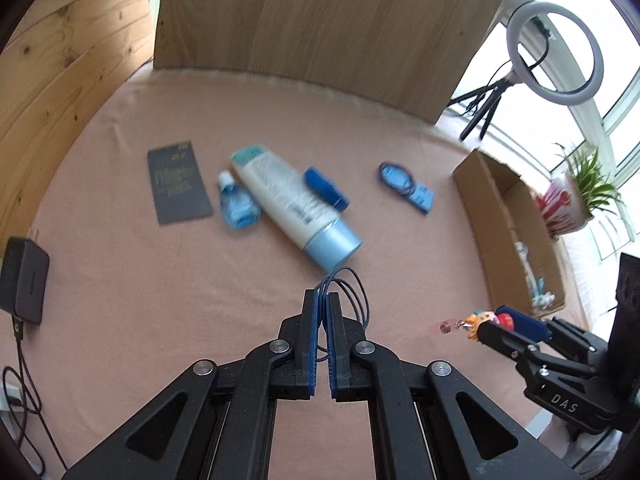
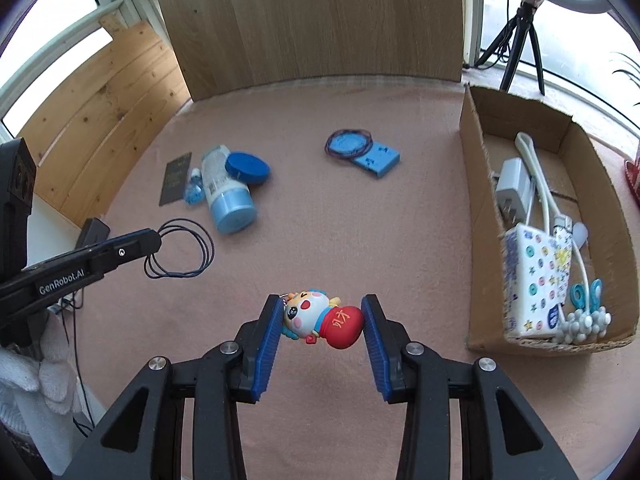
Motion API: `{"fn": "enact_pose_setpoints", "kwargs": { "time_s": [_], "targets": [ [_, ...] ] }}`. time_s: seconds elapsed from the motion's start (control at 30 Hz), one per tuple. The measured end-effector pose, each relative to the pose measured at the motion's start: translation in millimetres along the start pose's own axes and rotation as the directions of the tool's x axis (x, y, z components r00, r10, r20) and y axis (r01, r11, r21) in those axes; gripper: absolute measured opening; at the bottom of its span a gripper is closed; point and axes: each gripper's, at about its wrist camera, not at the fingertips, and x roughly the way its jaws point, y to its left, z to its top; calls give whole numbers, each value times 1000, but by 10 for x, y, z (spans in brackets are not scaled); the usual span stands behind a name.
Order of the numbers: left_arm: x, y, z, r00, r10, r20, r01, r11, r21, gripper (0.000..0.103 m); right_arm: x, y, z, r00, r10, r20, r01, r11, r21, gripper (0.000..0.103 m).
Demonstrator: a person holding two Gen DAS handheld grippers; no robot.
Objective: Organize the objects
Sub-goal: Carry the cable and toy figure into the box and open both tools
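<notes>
My left gripper [image 1: 323,300] is shut on a thin blue elastic loop [image 1: 352,286], which hangs above the pink cloth; the right wrist view shows the same loop [image 2: 182,250] dangling from the left gripper [image 2: 154,240]. My right gripper [image 2: 322,312] is shut on a small cartoon figurine keychain [image 2: 320,318] in red and white, held sideways between the blue pads; in the left wrist view the figurine [image 1: 486,320] sticks out of that gripper at the right. A cardboard box [image 2: 476,208] at the right holds a charger, cables, a patterned pack and small scissors.
On the pink cloth [image 1: 160,300] lie a white tube with a blue cap [image 1: 296,208], a small blue bottle [image 1: 236,202], a blue lid [image 2: 247,168], a dark booklet [image 1: 178,182] and a blue card with rubber bands [image 2: 362,150]. A wooden board stands behind. A ring light [image 1: 554,52] stands at the far right.
</notes>
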Motion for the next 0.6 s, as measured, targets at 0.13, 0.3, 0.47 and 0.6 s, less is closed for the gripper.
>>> {"fn": "enact_pose_setpoints", "kwargs": {
  "time_s": [0.13,0.3,0.47,0.6],
  "targets": [
    [-106,-179,186,999,-36,31,35,999,25,3,-229,-52,113,999,5,54,-5,1000,4,37],
    [-146,-479,455,994,-86,60,82,994,68,3,-487,-197,245,993,-11,114,9,1000,15,37],
    [-29,-858,690,989,-131,64,123,986,115,3,-657,-483,380,986,-65,150,60,997,38,37],
    [142,-1236,856,985,-165,52,154,975,161,3,-738,-783,454,980,-109,169,96,992,79,37]
  ]
}}
